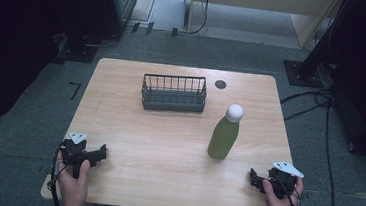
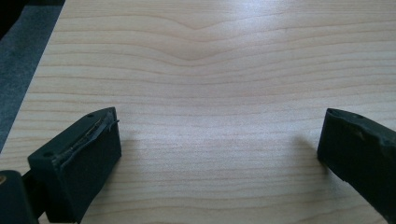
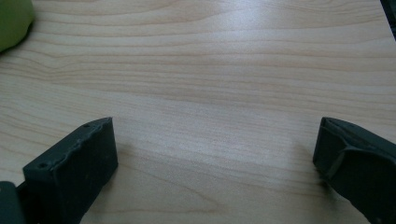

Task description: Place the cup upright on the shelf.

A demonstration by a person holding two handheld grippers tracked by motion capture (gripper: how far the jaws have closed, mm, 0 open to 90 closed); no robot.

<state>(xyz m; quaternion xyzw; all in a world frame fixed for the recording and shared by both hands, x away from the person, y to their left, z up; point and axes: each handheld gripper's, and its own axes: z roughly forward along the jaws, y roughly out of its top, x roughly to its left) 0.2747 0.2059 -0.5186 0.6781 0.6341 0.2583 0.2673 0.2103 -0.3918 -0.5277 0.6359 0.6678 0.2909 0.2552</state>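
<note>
A green bottle (image 1: 223,137) with a white cap (image 1: 234,112) stands upright on the wooden table (image 1: 157,146), right of centre. Behind it, at the back middle, sits an empty dark wire basket (image 1: 174,93). My left gripper (image 1: 97,154) rests at the table's front left, held by a hand. In the left gripper view its jaws are wide apart, so the left gripper (image 2: 219,140) is open over bare wood. My right gripper (image 1: 257,179) sits at the front right, below the bottle. The right gripper (image 3: 215,144) is open too, with the bottle's green side (image 3: 13,21) at the upper left.
A small black round hole cover (image 1: 221,84) lies near the table's back edge, right of the basket. Grey carpet, cables (image 1: 316,102) and dark equipment stands surround the table. Bare wood stretches between the two grippers and in front of the basket.
</note>
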